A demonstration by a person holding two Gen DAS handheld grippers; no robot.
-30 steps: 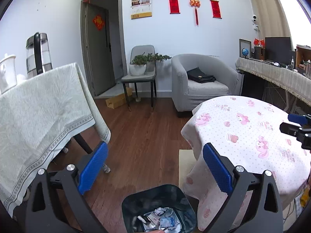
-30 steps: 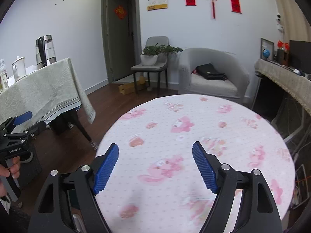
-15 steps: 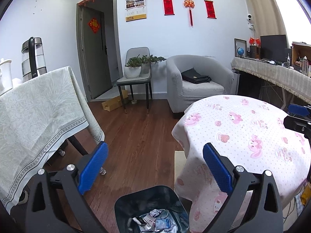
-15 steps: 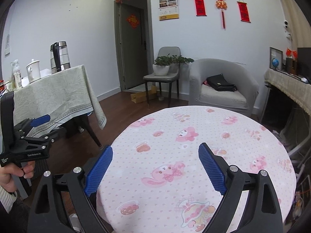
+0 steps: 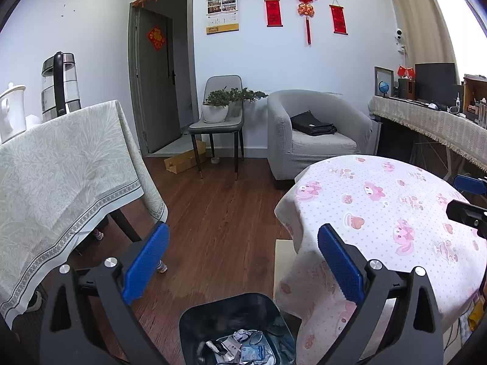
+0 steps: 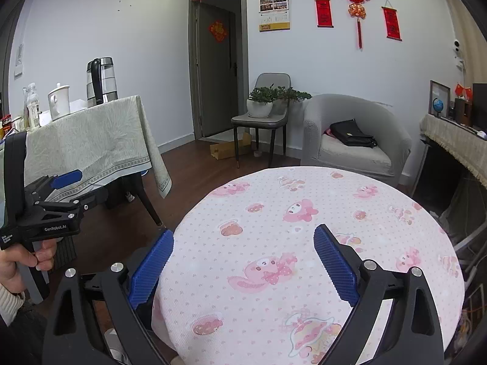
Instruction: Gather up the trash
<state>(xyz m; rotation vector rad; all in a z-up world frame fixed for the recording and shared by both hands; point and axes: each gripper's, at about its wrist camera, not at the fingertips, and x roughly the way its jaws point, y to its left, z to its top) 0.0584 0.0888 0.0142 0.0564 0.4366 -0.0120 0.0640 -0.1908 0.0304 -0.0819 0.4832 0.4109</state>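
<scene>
A dark bin stands on the floor just below my left gripper, with crumpled wrappers and paper lying in its bottom. My left gripper is open and holds nothing. My right gripper hangs over the round table with the pink cartoon cloth; its jaws are opening, with nothing between them. The cloth in view carries no loose items. The left gripper also appears at the left of the right wrist view, held by a hand.
A table under a green-grey cloth with a kettle stands to the left. Wooden floor runs between the two tables. Behind are a grey armchair, a chair with a potted plant, and a long sideboard on the right.
My right gripper's jaws have spread wider and both views have tilted up a little, showing more of the room. The bin has slid lower in the left wrist view.
</scene>
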